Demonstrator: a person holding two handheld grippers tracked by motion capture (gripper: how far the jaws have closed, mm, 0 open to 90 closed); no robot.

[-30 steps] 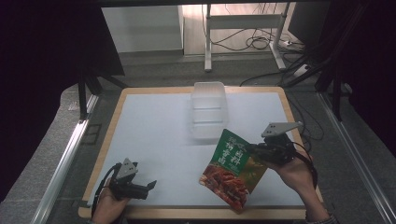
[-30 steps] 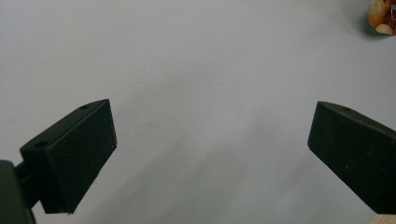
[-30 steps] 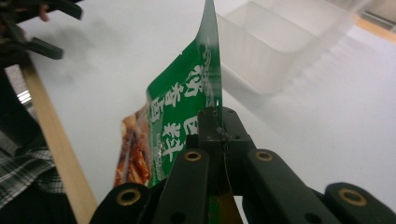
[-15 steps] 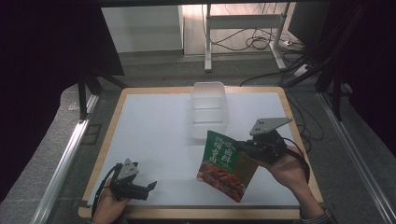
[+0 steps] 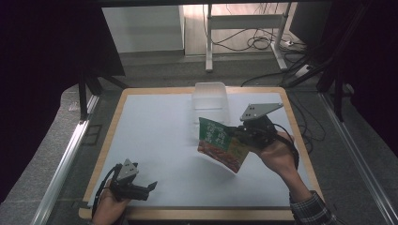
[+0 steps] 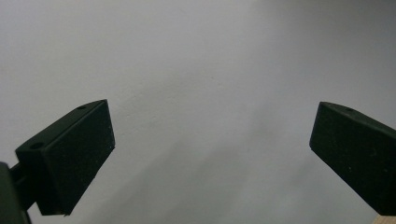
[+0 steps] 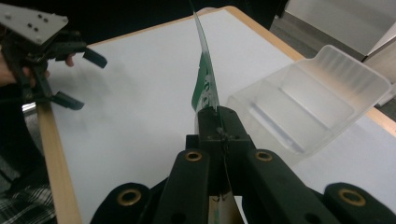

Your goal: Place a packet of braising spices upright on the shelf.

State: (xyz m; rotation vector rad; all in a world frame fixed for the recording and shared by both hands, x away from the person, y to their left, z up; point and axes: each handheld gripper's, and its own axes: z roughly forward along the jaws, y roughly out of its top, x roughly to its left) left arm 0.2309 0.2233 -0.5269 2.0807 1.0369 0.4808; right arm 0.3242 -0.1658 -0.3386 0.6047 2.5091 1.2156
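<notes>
The packet [image 5: 220, 145] is hanging above the white surface [image 5: 155, 136], just in front of the clear plastic tub [image 5: 210, 101], its far edge pinched. In the right gripper view it is showing edge-on, so its print is hard to read; it is probably a snack. The right gripper [image 5: 239, 138] is clamping it with fingers [image 7: 208, 123] pressed together. The left gripper [image 5: 151, 187] is resting near the surface's front-left corner, its fingers [image 6: 77, 154] standing wide apart with nothing between them.
</notes>
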